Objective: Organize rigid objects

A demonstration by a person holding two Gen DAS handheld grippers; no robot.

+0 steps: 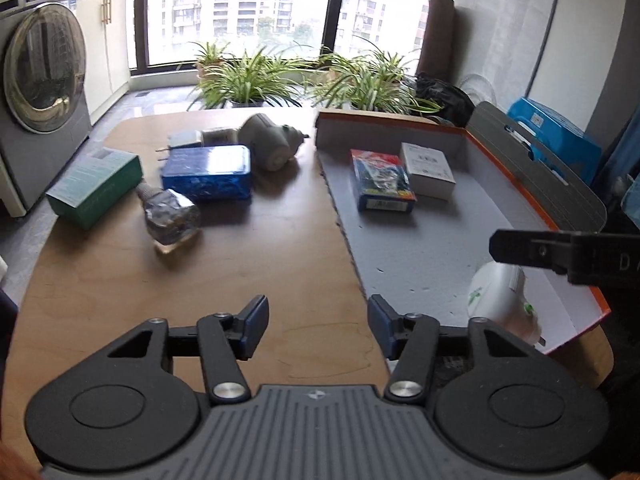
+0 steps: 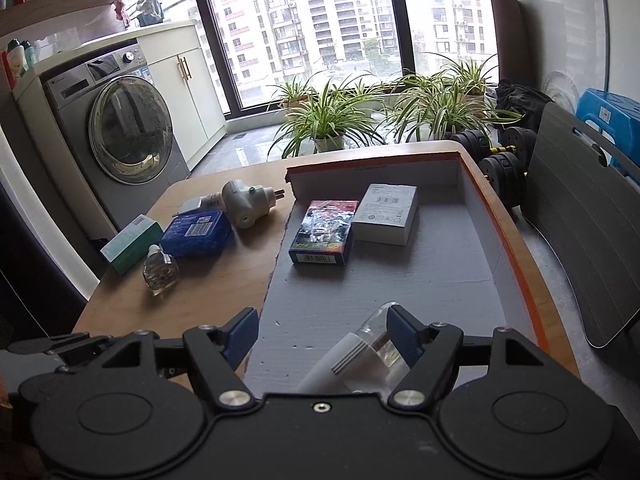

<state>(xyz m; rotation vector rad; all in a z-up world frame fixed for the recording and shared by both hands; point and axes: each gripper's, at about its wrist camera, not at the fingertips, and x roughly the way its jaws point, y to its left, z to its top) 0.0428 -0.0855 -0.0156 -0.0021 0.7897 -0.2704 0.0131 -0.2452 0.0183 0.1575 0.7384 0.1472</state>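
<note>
Lying tilted | white plug-in device (image 2: 352,354) | long axis slanting up-right | tray (image 2: 400,280)

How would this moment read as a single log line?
left gripper: open, empty | right gripper: open over white plug-in device | tray: two boxes, device | table: five items left

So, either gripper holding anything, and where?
Nothing held. Left gripper open and empty; right gripper open, the white plug-in device lying in the tray between its jaws.

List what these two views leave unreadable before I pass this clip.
- White plug-in device, right wrist view: base hidden by the right gripper.
- Same device, left wrist view: top covered by the right gripper's finger.
- Small grey box: blurred, half hidden behind the blue tin.
</note>
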